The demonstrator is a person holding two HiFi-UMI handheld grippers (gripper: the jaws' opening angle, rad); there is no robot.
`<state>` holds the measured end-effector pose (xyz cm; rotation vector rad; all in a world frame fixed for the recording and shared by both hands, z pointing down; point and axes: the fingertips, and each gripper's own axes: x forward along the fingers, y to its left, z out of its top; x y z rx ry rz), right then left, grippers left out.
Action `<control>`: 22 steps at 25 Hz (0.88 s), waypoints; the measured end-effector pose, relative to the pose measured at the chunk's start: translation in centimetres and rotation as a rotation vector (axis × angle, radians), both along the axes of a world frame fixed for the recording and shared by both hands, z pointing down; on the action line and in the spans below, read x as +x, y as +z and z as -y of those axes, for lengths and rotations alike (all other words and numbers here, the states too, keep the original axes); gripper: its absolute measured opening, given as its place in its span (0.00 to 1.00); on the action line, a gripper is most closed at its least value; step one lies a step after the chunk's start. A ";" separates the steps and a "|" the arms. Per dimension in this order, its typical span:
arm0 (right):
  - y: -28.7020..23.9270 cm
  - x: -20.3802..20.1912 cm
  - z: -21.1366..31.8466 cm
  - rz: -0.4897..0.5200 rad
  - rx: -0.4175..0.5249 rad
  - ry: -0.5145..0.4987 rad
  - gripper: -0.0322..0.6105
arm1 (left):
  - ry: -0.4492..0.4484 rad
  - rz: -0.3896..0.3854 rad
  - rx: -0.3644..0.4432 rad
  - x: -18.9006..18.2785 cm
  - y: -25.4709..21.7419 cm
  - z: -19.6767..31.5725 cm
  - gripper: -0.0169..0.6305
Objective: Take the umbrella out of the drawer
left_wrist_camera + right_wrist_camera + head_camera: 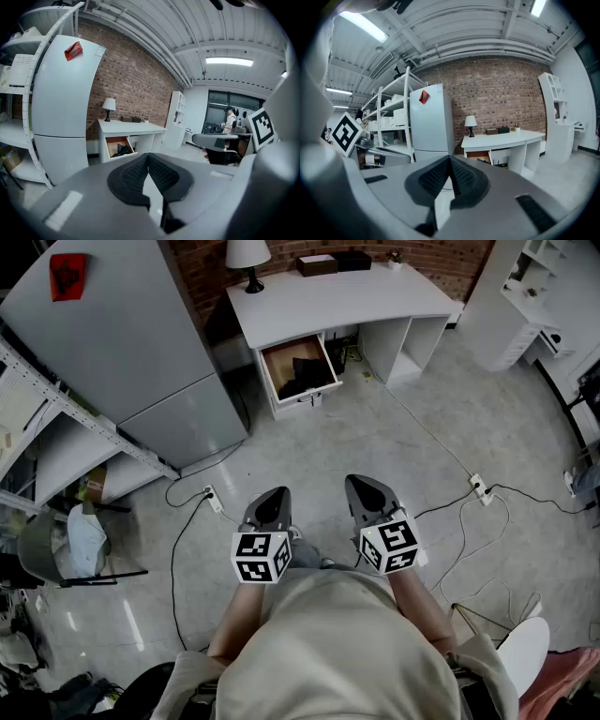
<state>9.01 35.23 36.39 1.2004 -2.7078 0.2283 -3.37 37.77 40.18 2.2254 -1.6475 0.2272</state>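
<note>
The left hand-held gripper (274, 502) and the right hand-held gripper (367, 495) are both closed on nothing, well apart from the open drawer (274, 371) of the white counter (347, 296), where a dark bundle, probably the umbrella (305, 371), lies. The floor cables (427, 429) could catch a foot on the approach, I think; only the head view shows them.

A room with a brick wall (497, 89), a grey floor (375, 446) and white furniture.
A white worktop (347, 292) stands against the brick, carrying a table lamp (248, 259) with a white shade. A pale fridge (122, 334) stands to its left in the head view, with open metal shelving (407, 103) beyond (its shelves cluttered). A tall white shelf unit (525, 296) stands at the far right. Cables (172, 577) trail over the floor. A strip light (228, 61) glows on the ribbed ceiling above dark windows (218, 110).
</note>
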 end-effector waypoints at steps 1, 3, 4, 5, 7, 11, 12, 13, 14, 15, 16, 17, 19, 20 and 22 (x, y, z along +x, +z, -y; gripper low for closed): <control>0.0 0.1 -0.1 0.001 0.001 -0.001 0.05 | 0.000 -0.001 0.004 0.2 -0.1 -0.1 0.05; 0.0 0.4 -0.5 0.002 0.000 -0.004 0.05 | 0.003 0.000 0.011 0.6 -0.3 -0.4 0.05; 0.1 0.6 -0.7 0.002 -0.002 -0.006 0.05 | 0.005 0.001 0.012 0.8 -0.3 -0.6 0.05; 0.1 0.7 -1.0 0.002 -0.003 -0.006 0.05 | 0.008 0.000 0.012 1.0 -0.3 -0.8 0.05; 0.0 0.9 -1.3 0.001 0.000 -0.004 0.05 | 0.014 -0.007 0.016 1.2 -0.5 -1.1 0.05; -0.2 1.2 -1.7 0.006 0.005 -0.009 0.05 | 0.020 -0.010 0.031 1.5 -0.8 -1.3 0.05; -0.2 1.3 -1.8 0.007 0.005 -0.011 0.05 | 0.020 -0.006 0.032 1.5 -0.8 -1.3 0.05; 0.0 1.3 -1.9 0.007 0.004 -0.012 0.05 | 0.019 -0.003 0.032 1.5 -0.8 -1.3 0.06; 0.1 1.3 -1.9 0.003 0.002 -0.013 0.05 | 0.020 -0.002 0.031 1.5 -0.8 -1.4 0.14; 0.3 1.3 -1.8 -0.004 -0.002 -0.015 0.05 | 0.022 -0.003 0.030 1.5 -0.8 -1.3 0.19; 0.5 1.2 -1.7 -0.010 -0.008 -0.019 0.06 | 0.024 -0.006 0.029 1.4 -0.7 -1.3 0.20; 0.7 1.1 -1.6 -0.011 -0.016 -0.027 0.12 | 0.026 -0.010 0.028 1.4 -0.7 -1.2 0.22; 1.0 0.8 -1.4 -0.002 -0.033 -0.042 0.24 | 0.030 -0.015 0.024 1.4 -0.5 -1.1 0.29; 1.1 0.8 -1.3 0.004 -0.040 -0.047 0.29 | 0.033 -0.019 0.021 1.4 -0.3 -1.0 0.32; 1.3 0.7 -0.9 0.013 -0.050 -0.054 0.38 | 0.038 -0.033 0.015 1.4 -0.1 -0.6 0.35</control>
